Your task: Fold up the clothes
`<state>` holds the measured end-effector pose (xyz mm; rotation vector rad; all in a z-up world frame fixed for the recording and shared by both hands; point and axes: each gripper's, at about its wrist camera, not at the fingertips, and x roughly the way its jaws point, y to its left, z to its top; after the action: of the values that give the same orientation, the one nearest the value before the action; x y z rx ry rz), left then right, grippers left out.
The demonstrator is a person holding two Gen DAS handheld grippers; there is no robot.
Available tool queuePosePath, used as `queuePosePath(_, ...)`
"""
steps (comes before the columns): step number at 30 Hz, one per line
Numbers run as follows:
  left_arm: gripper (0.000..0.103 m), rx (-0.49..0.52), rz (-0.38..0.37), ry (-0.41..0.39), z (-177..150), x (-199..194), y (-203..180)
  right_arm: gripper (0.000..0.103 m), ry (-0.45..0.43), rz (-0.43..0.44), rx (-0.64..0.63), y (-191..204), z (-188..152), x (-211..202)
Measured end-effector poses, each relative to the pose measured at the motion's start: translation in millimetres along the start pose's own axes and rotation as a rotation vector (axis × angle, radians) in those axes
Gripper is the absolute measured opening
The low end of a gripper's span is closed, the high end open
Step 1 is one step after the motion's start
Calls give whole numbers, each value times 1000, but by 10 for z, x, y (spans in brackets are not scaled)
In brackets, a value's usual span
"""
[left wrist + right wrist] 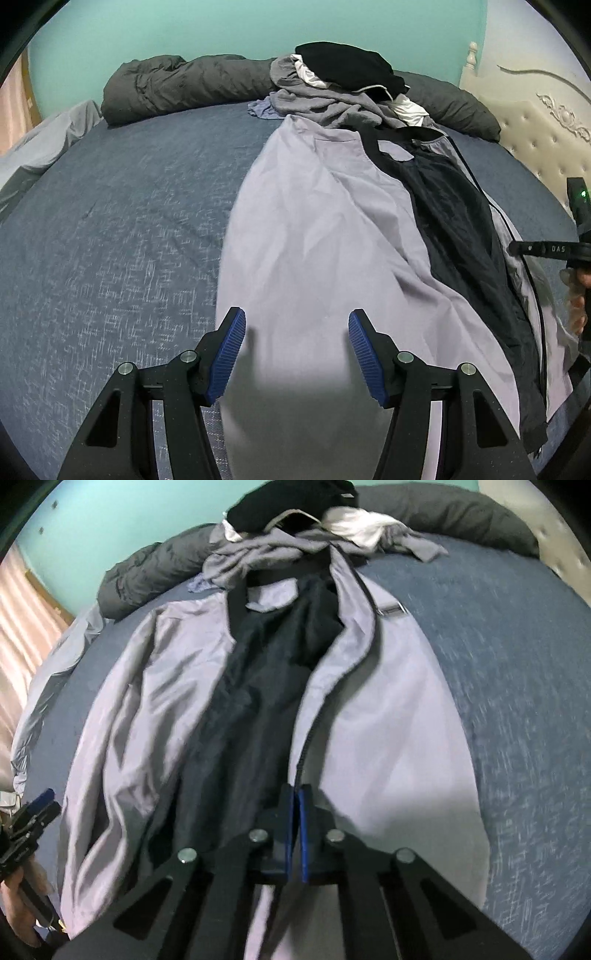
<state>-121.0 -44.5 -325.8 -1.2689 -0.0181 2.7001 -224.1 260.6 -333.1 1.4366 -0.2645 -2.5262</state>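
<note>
Jacket [388,716] lies opened flat on the blue bed [110,229], lilac shell out to both sides, dark lining down the middle. Long axis runs straight away from me, hem near, collar far, toward the pile of unfolded clothes [340,85] by the grey bolster [177,85].

My right gripper [298,794] is at the hem end, jaws pressed together on the zipper edge where the right front panel meets the lining; fabric looks pinched, though blur keeps me from swearing to it.

My left gripper [295,332] hovers over the left panel, jaws wide, nothing between the pads [232,354], cloth directly below and ahead.

Judgement: the left needs its own hem-end grip before any fold across the long axis.
</note>
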Motion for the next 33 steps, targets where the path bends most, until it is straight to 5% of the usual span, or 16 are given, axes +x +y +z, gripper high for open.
queuePosePath(6, 62, -43, 29, -1, -101, 66, 241, 3, 10, 76, -116, 638, 93, 27)
queuePosePath(10, 62, -88, 16, 8, -136, 128, 342, 3, 67, 115, -156, 999, 77, 247)
queuePosePath(14, 62, -75, 12, -2, -130, 137, 321, 6, 216, 142, -192, 1272, -51, 575)
queuePosePath(17, 62, -70, 0, -3, -138, 136, 307, 7, 214, 123, -233, 1348, -100, 505)
queuePosePath(23, 62, -79, -11, -16, -145, 98, 337, 13, 42, 168, -134, 871, 89, -294)
queuePosePath(26, 62, -87, -15, -25, -141, 80, 360, 32, -60, 135, -65, 425, 125, -688)
queuePosePath(27, 62, -91, -16, -26, -145, 76, 368, 46, -75, 102, -34, 245, 115, -755)
queuePosePath(33, 62, -94, -16, -26, -167, 71, 379, 49, 43, -81, 172, -778, -216, -544)
